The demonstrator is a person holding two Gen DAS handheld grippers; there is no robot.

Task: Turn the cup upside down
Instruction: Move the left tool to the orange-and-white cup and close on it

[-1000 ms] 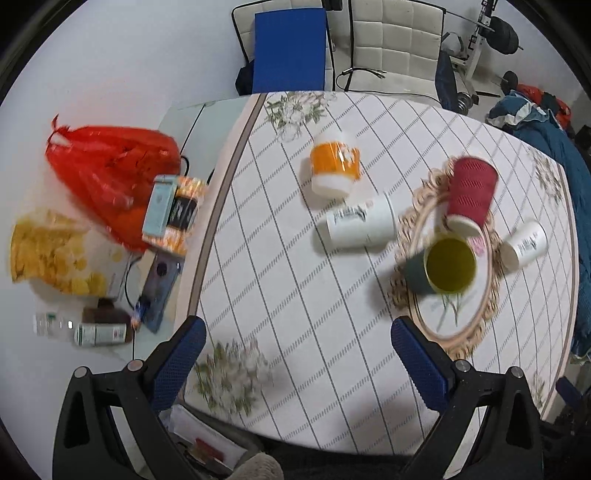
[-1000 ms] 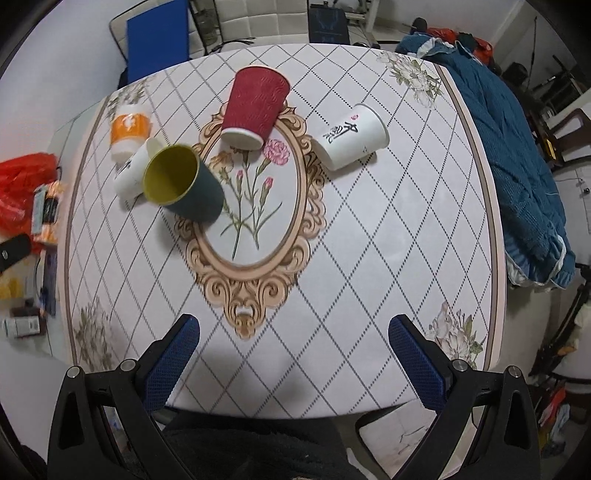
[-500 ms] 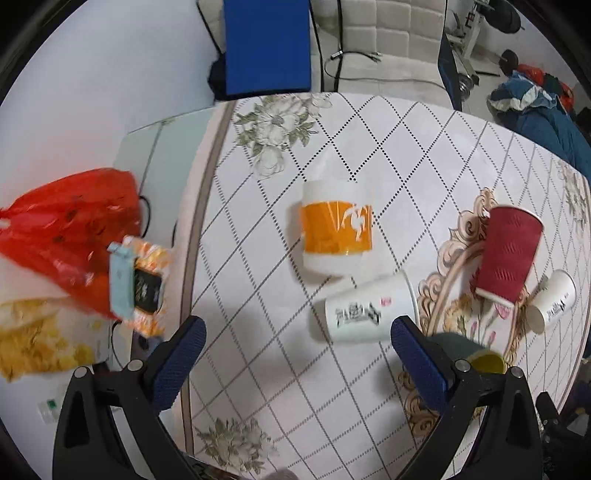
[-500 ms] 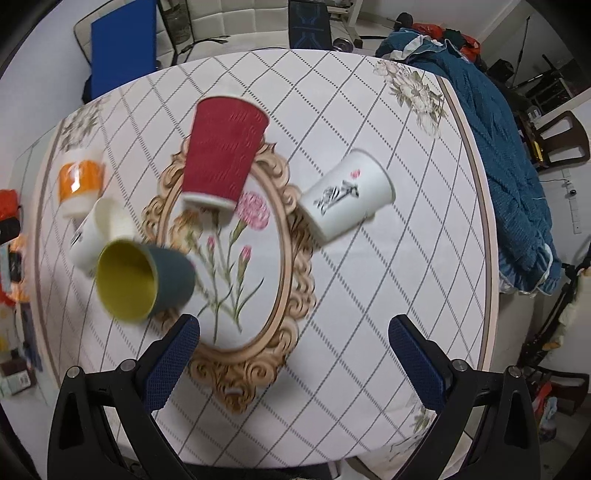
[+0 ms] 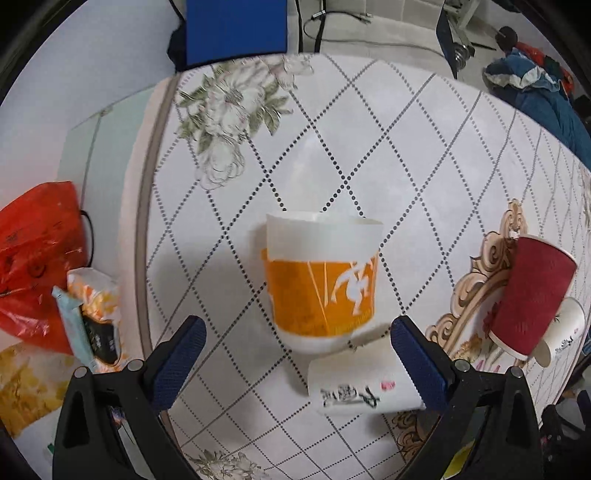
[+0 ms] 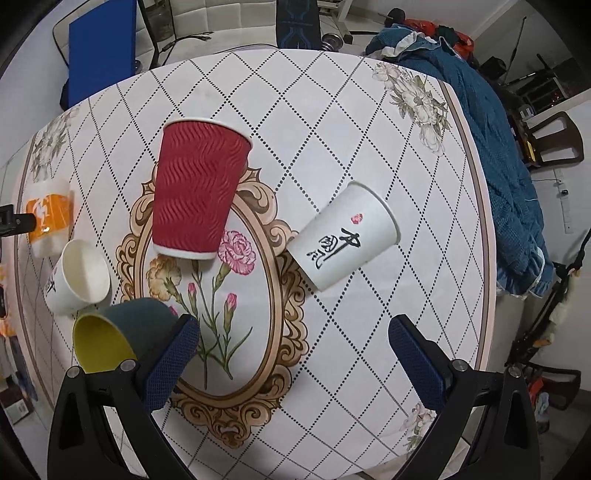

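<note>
An orange-and-white cup point(image 5: 322, 281) lies on its side on the patterned tablecloth, just ahead of my open, empty left gripper point(image 5: 295, 360); it also shows in the right wrist view point(image 6: 50, 218). A white printed cup point(image 5: 364, 386) lies beside the left gripper's right finger. In the right wrist view a red ribbed cup point(image 6: 195, 192), a white printed cup point(image 6: 345, 240), a second white cup point(image 6: 77, 278) and a dark cup with yellow inside point(image 6: 122, 336) lie on their sides. My right gripper point(image 6: 293, 363) is open and empty above the floral oval.
A red plastic bag point(image 5: 37, 254) and snack packets point(image 5: 88, 321) lie left of the table point(image 5: 229, 206). A blue-backed chair point(image 5: 236, 29) stands at the far edge. A blue blanket point(image 6: 495, 140) hangs at the table's right side.
My left gripper has moved forward and down toward the orange cup, which now fills the middle of its view. My right gripper has moved closer to the red and white cups.
</note>
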